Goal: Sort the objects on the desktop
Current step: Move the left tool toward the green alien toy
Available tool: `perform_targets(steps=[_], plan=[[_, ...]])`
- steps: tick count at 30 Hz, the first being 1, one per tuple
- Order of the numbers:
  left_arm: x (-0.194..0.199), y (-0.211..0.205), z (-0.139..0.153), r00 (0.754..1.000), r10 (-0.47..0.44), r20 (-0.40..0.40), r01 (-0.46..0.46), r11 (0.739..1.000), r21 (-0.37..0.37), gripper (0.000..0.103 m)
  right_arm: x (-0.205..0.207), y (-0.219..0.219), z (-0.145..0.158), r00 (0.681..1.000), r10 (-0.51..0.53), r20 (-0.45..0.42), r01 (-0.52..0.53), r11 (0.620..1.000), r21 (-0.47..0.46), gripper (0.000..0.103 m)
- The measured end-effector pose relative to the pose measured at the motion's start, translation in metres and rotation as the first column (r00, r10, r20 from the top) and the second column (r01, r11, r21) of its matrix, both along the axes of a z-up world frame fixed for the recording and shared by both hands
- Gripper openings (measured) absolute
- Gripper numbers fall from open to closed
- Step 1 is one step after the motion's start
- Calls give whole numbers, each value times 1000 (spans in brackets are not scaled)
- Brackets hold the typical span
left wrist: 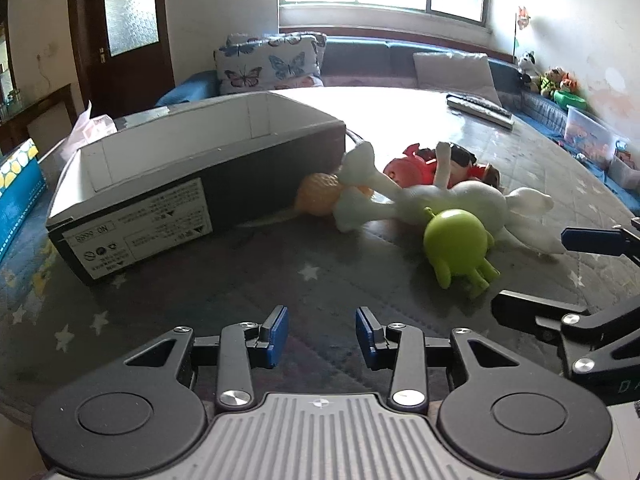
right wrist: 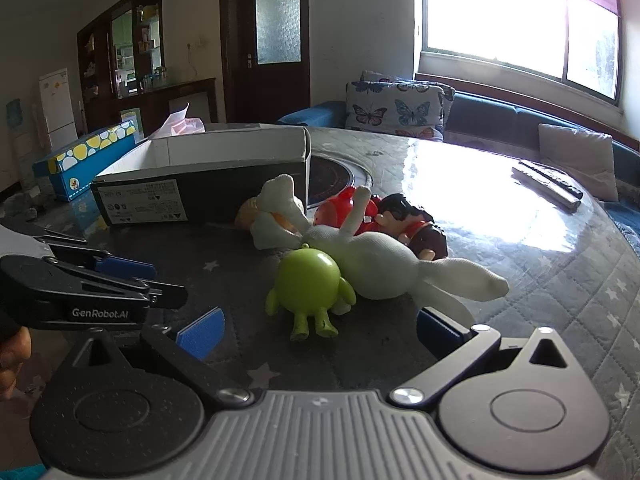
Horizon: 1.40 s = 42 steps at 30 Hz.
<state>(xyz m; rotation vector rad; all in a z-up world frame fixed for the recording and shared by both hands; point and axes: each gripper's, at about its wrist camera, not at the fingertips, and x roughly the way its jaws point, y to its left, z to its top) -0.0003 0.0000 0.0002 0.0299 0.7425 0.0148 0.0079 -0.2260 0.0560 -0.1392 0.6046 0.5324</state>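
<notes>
The glossy lime-green round plastic figure [right wrist: 308,280] is framed by the spread, empty right gripper [right wrist: 316,330] — touching the white plush rabbit [right wrist: 376,266], which could be snagged. The left gripper [left wrist: 321,334] is held parted, unloaded.

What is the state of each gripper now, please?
Left gripper: open, holding nothing.
Right gripper: open wide, holding nothing, facing the green toy.
</notes>
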Motion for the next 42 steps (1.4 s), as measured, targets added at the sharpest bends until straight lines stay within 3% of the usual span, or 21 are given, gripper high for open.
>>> perform_targets(steps=[3, 4, 6, 13, 42], plan=[[-3, -1, 1, 1000, 8, 4, -8, 1000, 9, 40, 0, -1, 0, 1000, 6, -5, -6, 1000, 4, 103], [-1, -10, -3, 1000, 2, -23, -1, 999, 46, 40, 0, -1, 0, 1000, 8, -6, -8, 1000, 6, 103], [6, -5, -2, 999, -3, -53, 3, 1000, 2, 40, 10, -6, -4, 999, 12, -48, -11, 1000, 19, 103], [13, -1, -1, 998, -8, -63, 4, 998, -57, 39, 8, 1, -5, 998, 23, -53, -23, 1000, 1, 103], [34, -4, 1, 996, -30, -88, 20, 994, -104, 39, 23, 6, -14, 994, 27, -110, -29, 999, -14, 103]])
